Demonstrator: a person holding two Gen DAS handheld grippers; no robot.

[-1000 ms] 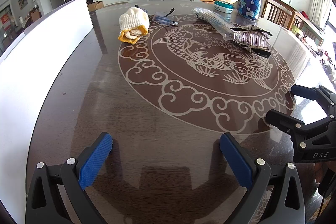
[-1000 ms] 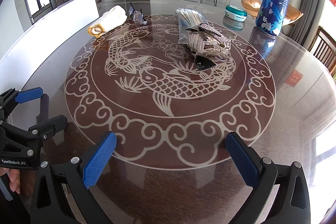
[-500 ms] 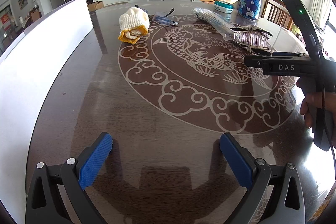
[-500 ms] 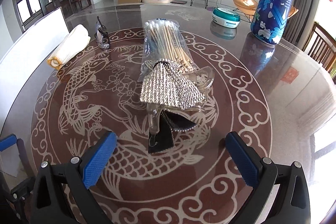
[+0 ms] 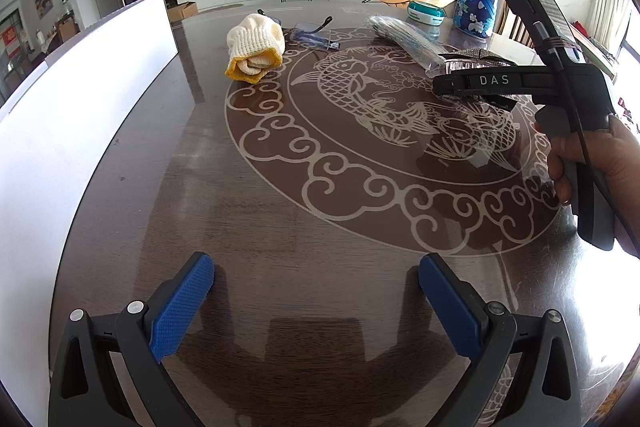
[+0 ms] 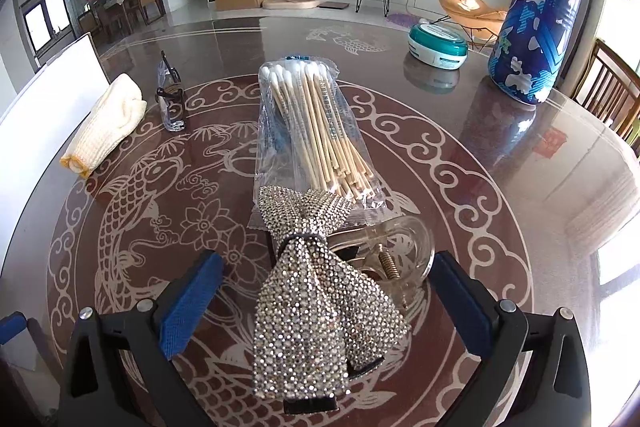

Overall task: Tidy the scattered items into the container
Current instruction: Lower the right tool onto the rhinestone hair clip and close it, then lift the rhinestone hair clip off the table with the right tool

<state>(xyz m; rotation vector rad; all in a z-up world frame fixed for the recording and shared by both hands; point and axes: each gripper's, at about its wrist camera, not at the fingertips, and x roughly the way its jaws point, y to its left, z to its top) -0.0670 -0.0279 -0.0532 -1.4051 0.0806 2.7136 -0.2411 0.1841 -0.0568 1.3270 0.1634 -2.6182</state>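
Note:
A rhinestone bow hair clip (image 6: pixel 320 315) lies on the dark round table (image 5: pixel 248 211), its clear claw (image 6: pixel 400 247) to the right. My right gripper (image 6: pixel 324 267) straddles the clip. Its jaws are closing, and the blue pads stand clear of the bow on both sides. Just beyond lies a bag of cotton swabs (image 6: pixel 316 131). Farther left are a rolled cream glove (image 6: pixel 106 125) and bagged glasses (image 6: pixel 170 103). The white container (image 5: pixel 60 131) runs along the table's left side. My left gripper (image 5: pixel 316 267) hangs open over bare table, holding nothing.
A teal round tin (image 6: pixel 438 45) and a tall blue patterned bottle (image 6: pixel 538 11) stand at the far right of the table. A person's hand (image 5: pixel 588 163) holds the right tool. Wooden chairs (image 6: pixel 608 87) sit beyond the right rim.
The right gripper has travelled across the table to the rhinestone clip, which now lies between its fingers. In the left wrist view it moved up from the lower right. The left gripper stayed still.

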